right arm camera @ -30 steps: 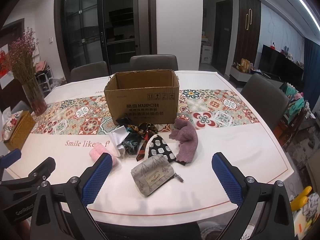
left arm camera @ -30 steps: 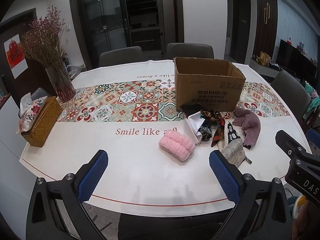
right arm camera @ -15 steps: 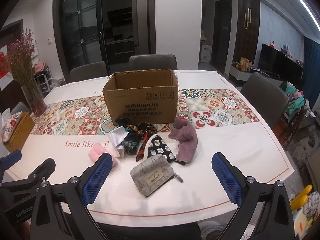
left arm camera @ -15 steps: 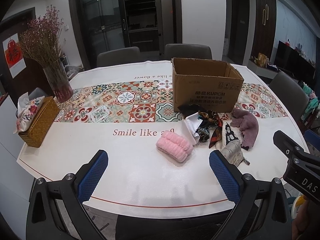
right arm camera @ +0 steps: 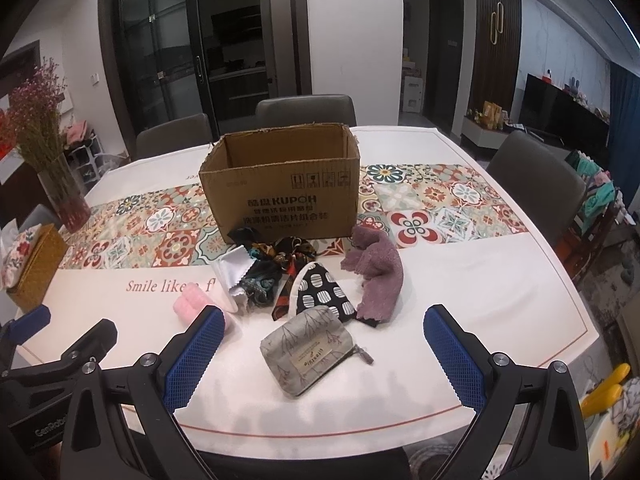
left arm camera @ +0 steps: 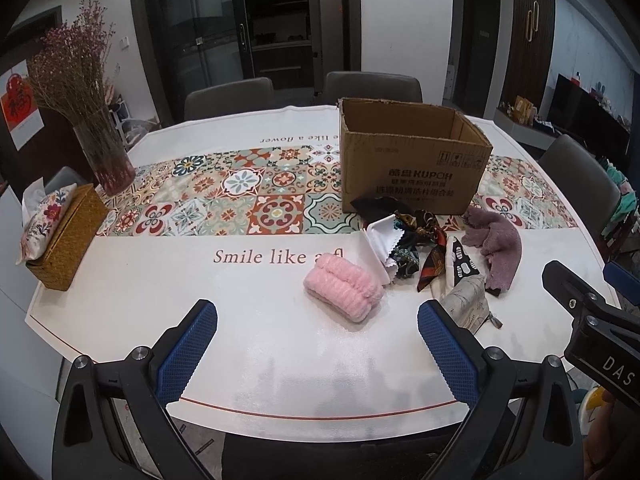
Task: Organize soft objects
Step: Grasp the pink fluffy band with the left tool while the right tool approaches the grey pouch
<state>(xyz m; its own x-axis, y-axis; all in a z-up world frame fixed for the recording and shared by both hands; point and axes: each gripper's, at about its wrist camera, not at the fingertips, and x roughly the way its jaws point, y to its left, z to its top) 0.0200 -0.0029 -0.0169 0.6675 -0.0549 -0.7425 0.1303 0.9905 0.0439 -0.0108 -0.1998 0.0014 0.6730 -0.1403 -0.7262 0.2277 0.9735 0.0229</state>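
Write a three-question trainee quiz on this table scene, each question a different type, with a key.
1. True or false: the cardboard box stands open at the top.
2. Which soft item lies nearest the right tool?
A. the pink fluffy roll
B. the grey zip pouch
C. the mauve towel
3. Fill in: both the left tool and the right tool hold ____.

Key:
1. True
2. B
3. nothing; the jaws of both are spread wide above the table.
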